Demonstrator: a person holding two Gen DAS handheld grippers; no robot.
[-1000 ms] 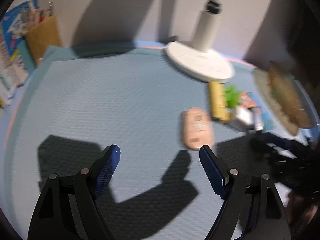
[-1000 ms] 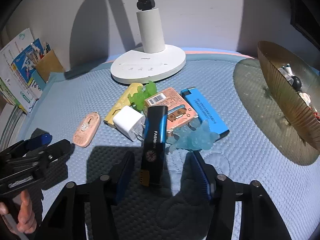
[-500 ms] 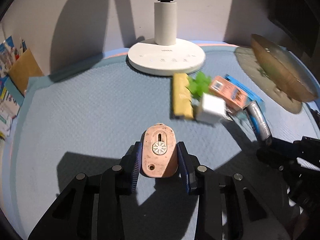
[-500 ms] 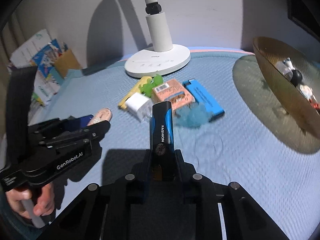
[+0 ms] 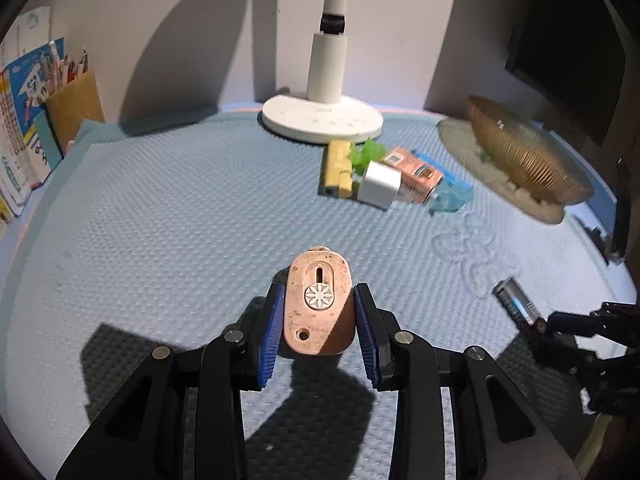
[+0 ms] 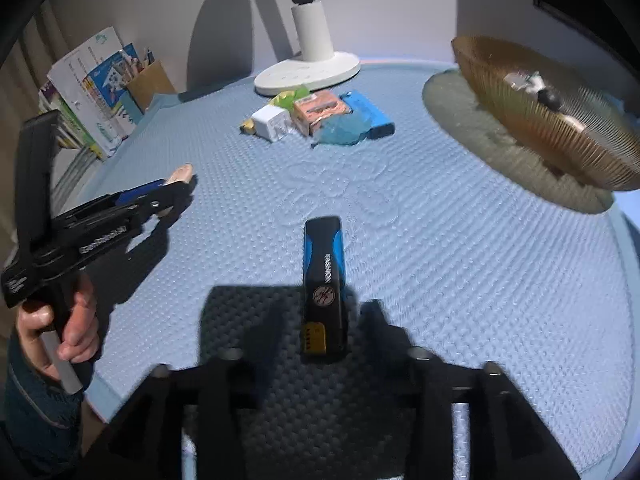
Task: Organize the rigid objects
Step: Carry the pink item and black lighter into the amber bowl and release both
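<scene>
My left gripper (image 5: 320, 332) is shut on a pink oval case (image 5: 320, 304) with a white flower dial, held just over the blue mat (image 5: 160, 240). The right wrist view shows that case's tip (image 6: 182, 172) poking out of the left gripper (image 6: 160, 196). A black and blue stick marked FASHION (image 6: 324, 276) lies on the mat between the blurred fingers of my right gripper (image 6: 324, 316). Its jaws are opening and stand apart from the stick's sides. In the left wrist view the same stick (image 5: 516, 304) is at the tip of the right gripper (image 5: 560, 328).
A pile sits near the white lamp base (image 5: 320, 122): yellow block (image 5: 338, 168), green figure (image 5: 366, 154), white charger (image 5: 378, 190), orange box (image 5: 416, 172), blue box (image 6: 368, 114), pale blue figure (image 6: 340, 132). A gold bowl (image 6: 552, 120) stands right. A pen holder (image 5: 76, 108) and books stand left.
My left gripper shut on the pink case and drew it nearer. My right gripper shut on the black and blue stick, pulled it away from the pile, and its jaws have spread again.
</scene>
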